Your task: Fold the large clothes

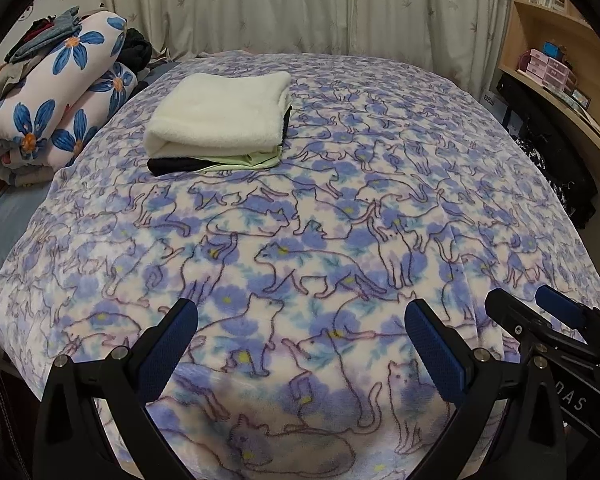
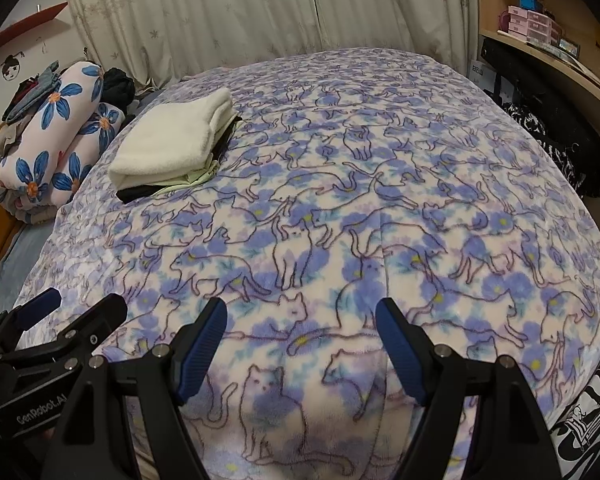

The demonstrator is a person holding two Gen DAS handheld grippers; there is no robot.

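- Left wrist view: the left gripper [image 1: 300, 340] is being held above the near edge of the bed, its two blue-padded fingers [image 1: 168, 344] spread wide, and nothing is being gripped between them.
- The bed is being covered by a cat-print blanket [image 1: 340, 208] in purple and white, spread flat from the near edge to the far edge.
- A stack of folded clothes [image 1: 220, 120] is being carried by the blanket toward the far left corner; a cream fleece piece is lying on top, with a pale green layer and a black layer showing beneath it.
- A rolled floral quilt [image 1: 56, 108] is being kept off the blanket's left edge, near the stack but apart from it, with loose dark garments heaped on it.
- The right gripper [image 1: 540, 312] is being seen at the lower right, just beside the left one.
- Right wrist view: the right gripper [image 2: 302, 344] is being held over the near edge of the cat-print blanket [image 2: 380, 200], its jaws wide apart and nothing being clasped.
- The stack of folded clothes [image 2: 172, 144] is being shown at the far left of the blanket, well apart from both grippers.
- The rolled floral quilt [image 2: 52, 140] is being shown beyond the left edge.
- The left gripper [image 2: 76, 316] is being seen at the lower left, its fingers parted.
- A black-and-white patterned cloth [image 2: 588, 420] is being shown at the near right corner, beside the blanket's edge.
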